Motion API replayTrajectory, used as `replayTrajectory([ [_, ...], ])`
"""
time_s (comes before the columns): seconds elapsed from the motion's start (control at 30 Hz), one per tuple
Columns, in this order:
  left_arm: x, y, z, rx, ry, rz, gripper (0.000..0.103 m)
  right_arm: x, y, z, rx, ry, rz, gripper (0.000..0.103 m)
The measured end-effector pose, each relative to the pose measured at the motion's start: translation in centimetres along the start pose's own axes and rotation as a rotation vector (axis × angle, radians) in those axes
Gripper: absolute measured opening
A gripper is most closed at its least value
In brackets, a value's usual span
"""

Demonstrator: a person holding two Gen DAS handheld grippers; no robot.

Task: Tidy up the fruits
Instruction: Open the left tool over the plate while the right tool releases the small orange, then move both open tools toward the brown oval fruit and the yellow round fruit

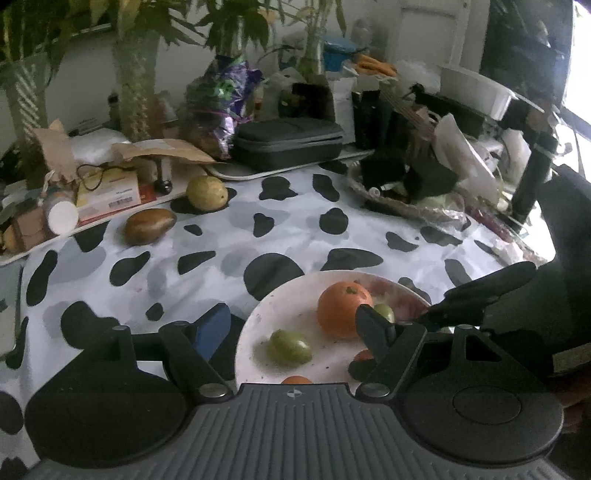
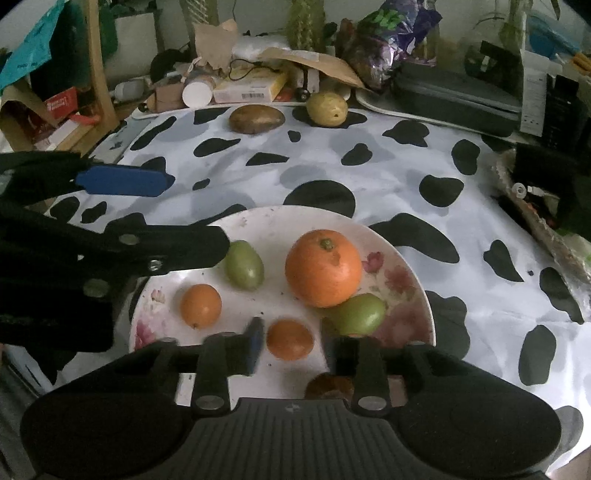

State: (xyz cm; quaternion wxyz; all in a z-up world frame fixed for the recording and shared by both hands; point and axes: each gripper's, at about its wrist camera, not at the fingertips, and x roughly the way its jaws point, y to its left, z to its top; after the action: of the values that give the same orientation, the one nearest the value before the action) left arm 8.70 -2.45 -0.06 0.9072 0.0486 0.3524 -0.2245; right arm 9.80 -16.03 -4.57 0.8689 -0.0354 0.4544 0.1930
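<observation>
Where jaws intrude, brown fruit (image 2: 327,386) sits half-hidden.

1. Setting: lived-in home, dining table.
2. Evidence: black-and-white cow-print tablecloth (image 2: 332,162); floral white ceramic plate (image 2: 391,273).
3. Evidence: leafy green houseplants (image 1: 229,22); cluttered cardboard boxes (image 2: 251,86) behind.

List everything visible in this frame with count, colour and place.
plate: 1, white floral, near centre of cloth
large orange: 1, orange, on plate
small oranges: 2, orange, plate's near side
green fruits: 2, green, on plate
brown fruit: 1, brown, far on cloth
yellow fruit: 1, yellowish, beside brown fruit
tablecloth: 1, white with black patches
dark case: 1, dark grey, behind cloth
left gripper: open, over plate's edge
right gripper: open around a small orange
</observation>
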Motion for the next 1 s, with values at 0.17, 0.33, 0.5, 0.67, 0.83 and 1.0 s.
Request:
replayTrajectory([
  [0.17,-0.7,0.3,-0.2,-0.014,-0.018,0.018,0.073,-0.7,0.3,0.0,-0.003,-0.04,0.001,0.077],
  [0.33,-0.6,0.5,-0.2,-0.023,-0.027,0.031,0.073,-1.7,0.5,-0.4,-0.011,-0.081,-0.003,0.097],
  [0.5,-0.3,0.8,-0.1,-0.051,-0.038,0.04,0.073,-2.0,0.1,-0.6,-0.029,-0.107,-0.029,0.103],
  [0.67,-0.1,0.6,-0.2,-0.047,-0.04,0.066,0.073,-2.6,-0.5,-0.5,0.0,-0.141,-0.037,0.103],
  [0.83,-0.4,0.8,-0.2,-0.043,-0.046,0.085,0.073,-2.8,-1.0,-0.2,0.029,-0.165,-0.078,0.103],
  [1.0,0.0,1.4,0.0,-0.064,-0.035,0.113,0.073,-2.8,-1.5,0.4,0.049,-0.184,-0.1,0.103],
])
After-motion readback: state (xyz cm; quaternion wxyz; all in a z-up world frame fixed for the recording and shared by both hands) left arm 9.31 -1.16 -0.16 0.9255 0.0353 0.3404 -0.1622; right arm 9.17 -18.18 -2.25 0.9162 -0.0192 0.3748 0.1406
